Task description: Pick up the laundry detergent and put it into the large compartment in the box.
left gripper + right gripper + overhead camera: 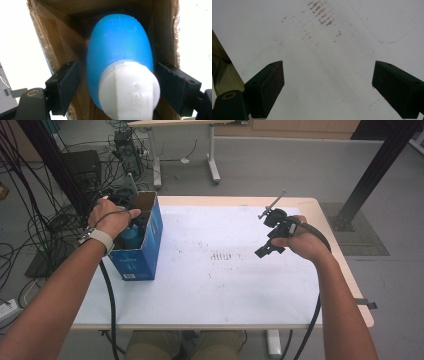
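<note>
Standing inside the blue cardboard box [165, 30], the blue bottle [120, 47] sits between your left gripper's [117, 85] parted, non-touching pads; light, smooth plastic, so grip below the white cap [128, 90]; your right gripper [328, 87] hangs open, empty

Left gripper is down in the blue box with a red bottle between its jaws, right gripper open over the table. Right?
Not quite: the bottle is blue with a white cap, not red, as the left gripper view shows. The rest holds: left gripper in the blue box, right gripper open over the table.
</note>
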`<state>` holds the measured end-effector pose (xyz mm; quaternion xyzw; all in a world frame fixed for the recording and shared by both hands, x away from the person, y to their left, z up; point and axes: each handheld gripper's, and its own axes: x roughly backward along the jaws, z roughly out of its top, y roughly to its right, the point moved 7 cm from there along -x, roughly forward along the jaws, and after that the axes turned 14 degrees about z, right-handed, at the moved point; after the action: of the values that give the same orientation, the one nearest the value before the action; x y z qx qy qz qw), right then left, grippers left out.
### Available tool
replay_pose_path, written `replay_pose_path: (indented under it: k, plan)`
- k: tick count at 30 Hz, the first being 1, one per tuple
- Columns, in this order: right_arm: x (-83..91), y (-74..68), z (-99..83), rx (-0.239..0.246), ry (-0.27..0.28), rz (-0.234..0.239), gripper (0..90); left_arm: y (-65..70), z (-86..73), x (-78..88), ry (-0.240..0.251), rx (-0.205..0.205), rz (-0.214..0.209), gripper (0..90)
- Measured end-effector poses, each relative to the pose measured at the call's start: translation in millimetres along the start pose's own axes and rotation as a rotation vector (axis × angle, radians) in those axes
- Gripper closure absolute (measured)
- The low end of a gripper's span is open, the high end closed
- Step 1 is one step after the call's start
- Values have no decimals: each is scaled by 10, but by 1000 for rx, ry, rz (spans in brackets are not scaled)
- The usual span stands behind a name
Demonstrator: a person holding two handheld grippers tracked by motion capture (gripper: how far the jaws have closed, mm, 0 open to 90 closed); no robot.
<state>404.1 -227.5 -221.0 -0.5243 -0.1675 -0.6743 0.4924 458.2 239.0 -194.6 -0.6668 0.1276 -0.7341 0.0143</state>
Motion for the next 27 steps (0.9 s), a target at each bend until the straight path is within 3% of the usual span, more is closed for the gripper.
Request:
replay_pose_path:
  k: [4,14,24,27]
  plan:
    - [14,-22,19,2,-2,-3,108,-18,-15,65,13,0,-8,144]
    - [57,-74,4,2,1,-12,108,-85,-45,268,48,-22,-40,120]
    - [112,-122,-31,-9,3,-25,108,-26,-60,492,91,-98,-52,93]
    - [133,-135,-31,-10,1,-29,108,-25,-57,587,109,-115,-75,90]
